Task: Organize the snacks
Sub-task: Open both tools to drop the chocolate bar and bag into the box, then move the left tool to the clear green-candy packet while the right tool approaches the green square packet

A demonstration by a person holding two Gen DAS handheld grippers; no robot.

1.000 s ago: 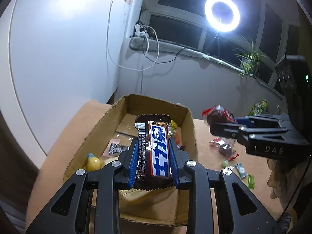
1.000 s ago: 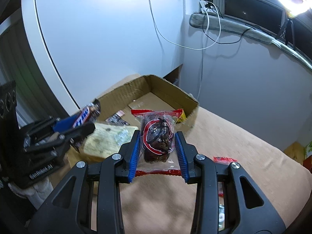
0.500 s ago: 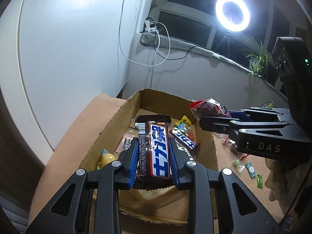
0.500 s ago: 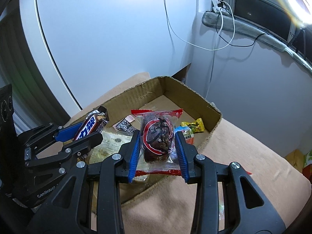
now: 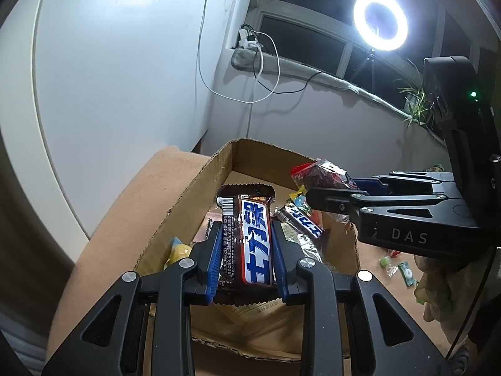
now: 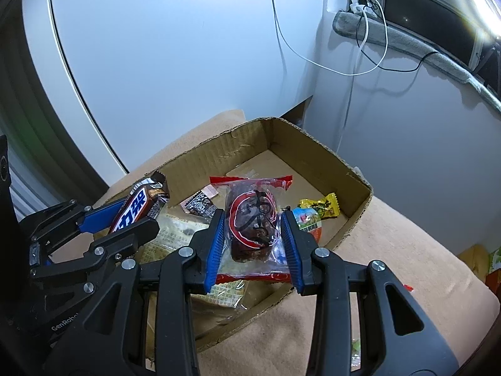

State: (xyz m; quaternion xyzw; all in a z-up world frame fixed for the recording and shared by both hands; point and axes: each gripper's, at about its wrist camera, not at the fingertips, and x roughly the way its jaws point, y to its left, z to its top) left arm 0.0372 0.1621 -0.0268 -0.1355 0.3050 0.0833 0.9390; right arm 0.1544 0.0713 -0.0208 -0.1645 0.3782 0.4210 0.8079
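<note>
1. Hovering over the cardboard box [image 5: 200,194], the left tool [image 5: 247,250] pinches a chocolate bar [image 5: 250,238] by its long edges, so that the wrapper lies flat between the blue pads and its label faces up.
2. Beside it, the right tool [image 6: 253,238] pinches a clear packet with red ends [image 6: 250,222], its pads pressing on the dark snack inside rather than on the loose film; this probably keeps the packet from sliding out.
3. Both tools point downward into the open top of the box, which suggests that each snack is held ready for release inside it.
4. On the box floor lie a large pale packet [image 6: 175,235], a small dark sachet [image 6: 200,203], a yellow sweet [image 6: 322,208], a second bar [image 5: 303,221] and a yellow object [image 5: 180,250] near the left wall.
5. Outside the box, several small wrapped sweets [image 5: 404,269] lie loose on the tan cloth-covered surface [image 5: 125,219], apparently not yet gathered.
6. A ring light [image 5: 380,20] by the window lights the scene.
7. Judged stage: 2 snacks carried, sorting partly complete.
</note>
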